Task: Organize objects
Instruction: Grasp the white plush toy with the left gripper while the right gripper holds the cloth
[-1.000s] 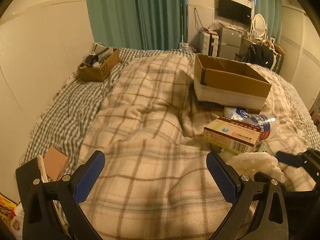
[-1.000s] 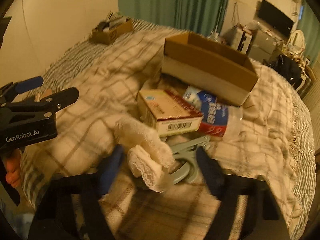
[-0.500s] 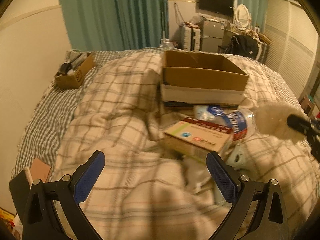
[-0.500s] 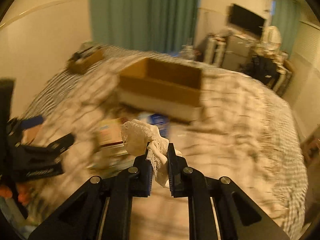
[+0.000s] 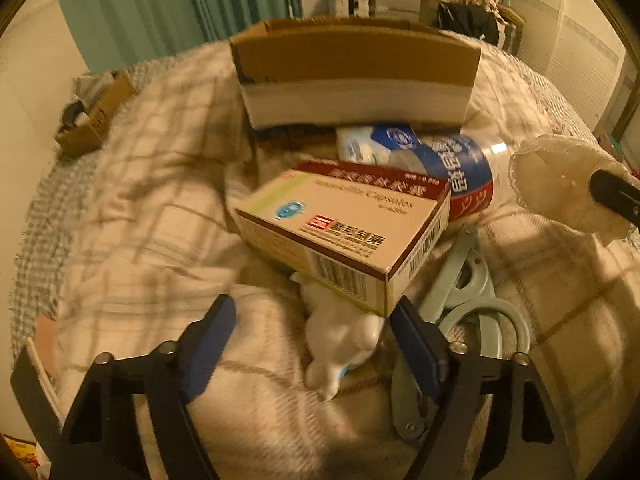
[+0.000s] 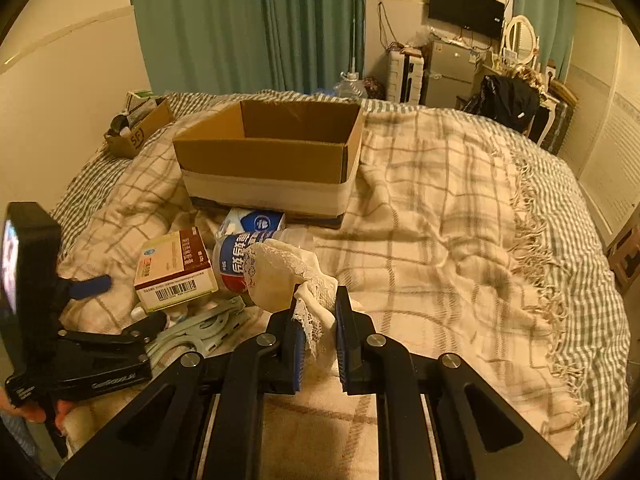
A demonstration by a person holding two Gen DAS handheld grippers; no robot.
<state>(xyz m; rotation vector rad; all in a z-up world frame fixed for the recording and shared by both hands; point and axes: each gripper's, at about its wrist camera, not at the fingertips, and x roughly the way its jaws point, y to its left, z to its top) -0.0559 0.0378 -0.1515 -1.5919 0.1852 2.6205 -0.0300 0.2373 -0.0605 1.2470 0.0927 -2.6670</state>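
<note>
My right gripper (image 6: 318,320) is shut on a cream lace sock (image 6: 280,272), held above the bed; the sock shows at the right in the left wrist view (image 5: 560,184). My left gripper (image 5: 312,340) is open, just in front of a medicine box (image 5: 344,236) and around a small white figurine (image 5: 340,340). Behind the box lie a blue-labelled plastic bottle (image 5: 460,168) and a tissue pack (image 5: 372,144). Grey-green scissors (image 5: 472,300) lie to the right. An open cardboard box (image 6: 272,152) stands behind the pile.
A plaid blanket (image 6: 440,220) covers the bed. A small cardboard box (image 6: 136,132) of items sits at the far left by the wall. A fridge (image 6: 448,72), TV and curtains stand beyond the bed.
My right gripper closed on the sock and lifted it off the bed. My left gripper moved forward and right, up to the medicine box and figurine.
</note>
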